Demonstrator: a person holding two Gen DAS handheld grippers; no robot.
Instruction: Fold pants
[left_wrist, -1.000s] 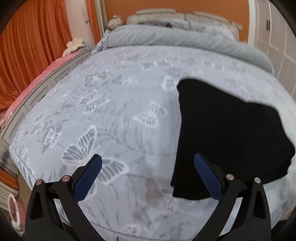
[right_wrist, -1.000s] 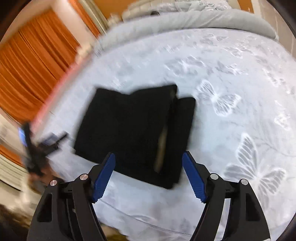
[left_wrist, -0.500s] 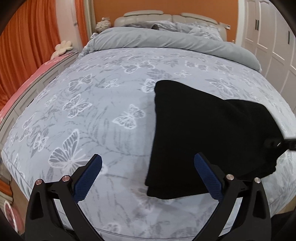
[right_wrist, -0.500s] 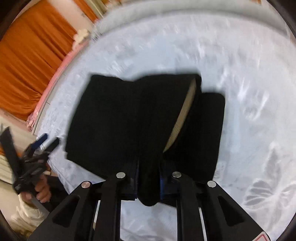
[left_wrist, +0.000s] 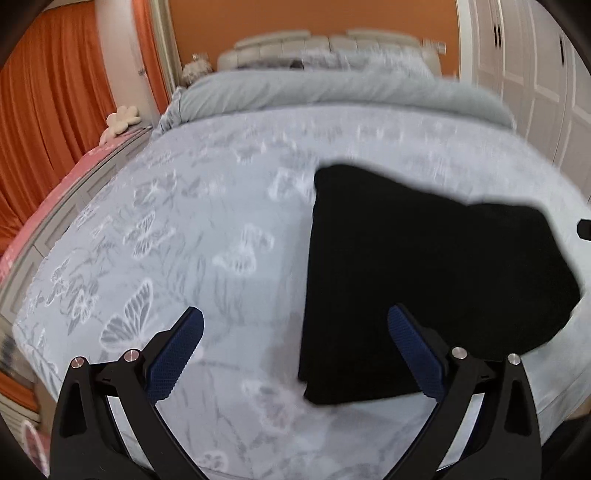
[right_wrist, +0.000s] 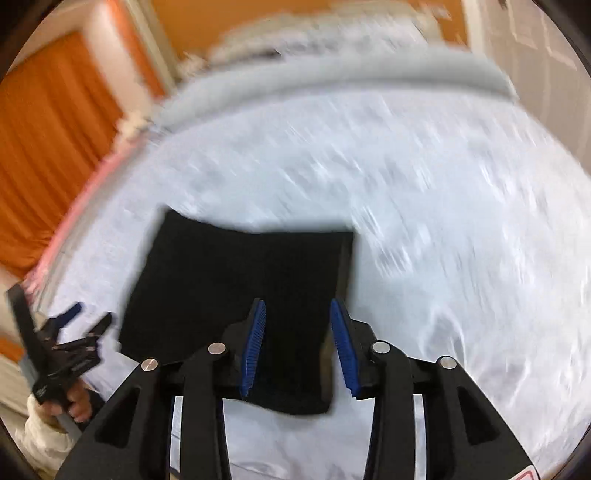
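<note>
The black pants (left_wrist: 424, 258) lie folded into a rough rectangle near the front edge of the butterfly-print bed (left_wrist: 184, 240). My left gripper (left_wrist: 295, 350) is open wide above the sheet at the pants' left edge, holding nothing. In the right wrist view the pants (right_wrist: 240, 280) lie flat just beyond my right gripper (right_wrist: 297, 343). Its jaws are opening, with the near edge of the cloth seen between the blue pads (right_wrist: 255, 339) but not pinched. The left gripper (right_wrist: 70, 343) shows at the left of that view, off the bed's corner.
A rolled grey duvet (left_wrist: 332, 92) and a headboard lie at the far end of the bed. Orange curtains (left_wrist: 55, 110) hang on the left and white wardrobe doors (left_wrist: 535, 92) stand on the right. A person's hand (right_wrist: 74, 402) holds the left gripper.
The right gripper shut on the pants' near edge half a second ago, and its jaws have now parted and drawn back. The pale gap in the fold has closed. The left gripper shifted slightly sideways.
</note>
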